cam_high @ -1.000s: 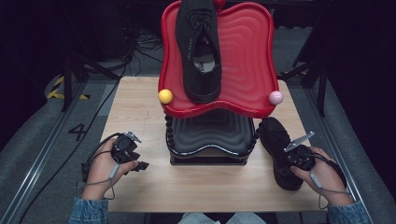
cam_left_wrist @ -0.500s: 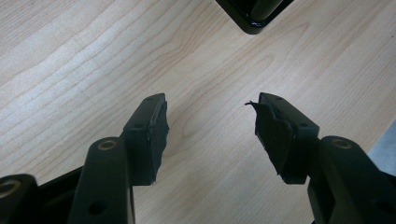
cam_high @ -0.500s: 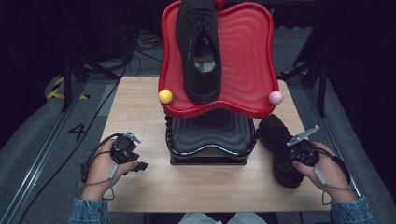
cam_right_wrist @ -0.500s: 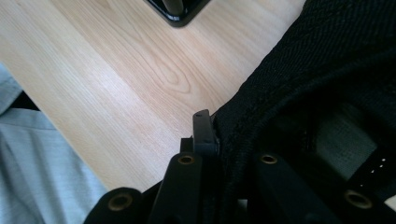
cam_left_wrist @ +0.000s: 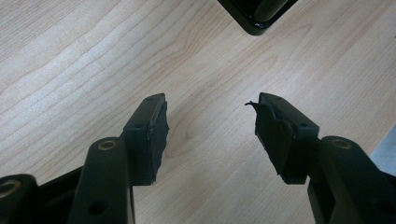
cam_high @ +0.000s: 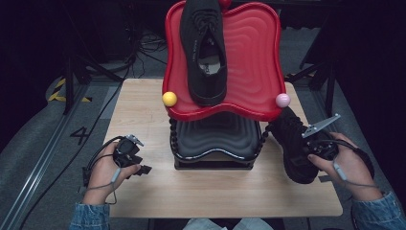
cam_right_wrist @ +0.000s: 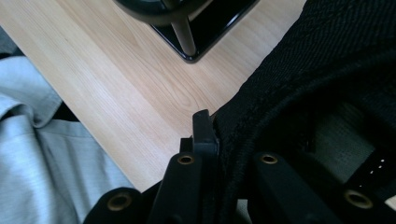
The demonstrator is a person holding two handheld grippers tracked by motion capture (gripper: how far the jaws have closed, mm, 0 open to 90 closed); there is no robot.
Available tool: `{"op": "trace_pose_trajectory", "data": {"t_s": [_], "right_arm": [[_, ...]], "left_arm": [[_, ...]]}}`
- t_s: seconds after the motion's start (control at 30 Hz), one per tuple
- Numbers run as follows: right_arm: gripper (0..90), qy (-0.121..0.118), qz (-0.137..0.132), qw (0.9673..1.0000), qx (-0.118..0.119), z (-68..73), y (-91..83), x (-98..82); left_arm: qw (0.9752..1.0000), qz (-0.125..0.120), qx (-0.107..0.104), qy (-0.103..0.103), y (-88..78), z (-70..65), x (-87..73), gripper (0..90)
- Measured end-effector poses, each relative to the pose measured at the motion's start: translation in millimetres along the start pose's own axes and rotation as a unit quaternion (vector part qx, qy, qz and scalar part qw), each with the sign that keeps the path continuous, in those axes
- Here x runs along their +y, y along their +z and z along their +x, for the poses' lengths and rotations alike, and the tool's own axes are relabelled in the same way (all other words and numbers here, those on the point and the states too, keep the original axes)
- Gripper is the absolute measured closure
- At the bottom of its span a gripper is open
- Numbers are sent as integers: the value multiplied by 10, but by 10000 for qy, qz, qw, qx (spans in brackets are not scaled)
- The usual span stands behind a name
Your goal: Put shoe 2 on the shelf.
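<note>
One black shoe lies on the red wavy tray, which tops a black stand. A second black shoe is at the stand's right, tilted and raised off the wooden table. My right gripper is shut on its collar. In the right gripper view the jaws pinch the woven shoe wall between them. My left gripper rests low at the table's left, open. In the left gripper view its fingers stand apart over bare wood with nothing between them.
A yellow ball and a pink ball sit at the tray's front corners. The stand's black base corner lies just ahead of the left gripper. Cables and stand legs crowd the dark floor behind the table. The table's near edge runs close to both hands.
The right hand has risen with the second shoe in its grip, so the shoe has come up off the table and tilted. The left hand has stayed put.
</note>
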State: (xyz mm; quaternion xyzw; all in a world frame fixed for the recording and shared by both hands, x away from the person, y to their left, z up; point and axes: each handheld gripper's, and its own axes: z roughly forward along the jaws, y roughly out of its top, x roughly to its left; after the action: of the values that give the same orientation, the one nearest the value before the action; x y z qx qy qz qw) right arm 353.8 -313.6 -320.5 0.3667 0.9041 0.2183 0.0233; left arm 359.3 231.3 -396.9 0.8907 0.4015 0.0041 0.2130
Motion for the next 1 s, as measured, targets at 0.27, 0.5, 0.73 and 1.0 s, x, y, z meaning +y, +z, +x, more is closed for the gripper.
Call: {"op": "trace_pose_trajectory", "data": {"t_s": [0.27, 0.5, 0.73, 1.0], "right_arm": [[857, -5, -62, 10000, 14, 51, -293, 107], [857, -39, -60, 10000, -11, 81, -480, 171], [857, -122, -182, 9997, -80, 124, -738, 246], [857, -170, -250, 9992, -256, 171, -966, 335]], "left_arm": [[10000, -7, -3, -17, -1, -2, -2, 445], [10000, -7, -23, -14, 4, 1, -3, 445], [10000, -5, -23, 1, 8, 5, -3, 445], [10000, -3, -54, -41, 2, 7, -10, 446]]}}
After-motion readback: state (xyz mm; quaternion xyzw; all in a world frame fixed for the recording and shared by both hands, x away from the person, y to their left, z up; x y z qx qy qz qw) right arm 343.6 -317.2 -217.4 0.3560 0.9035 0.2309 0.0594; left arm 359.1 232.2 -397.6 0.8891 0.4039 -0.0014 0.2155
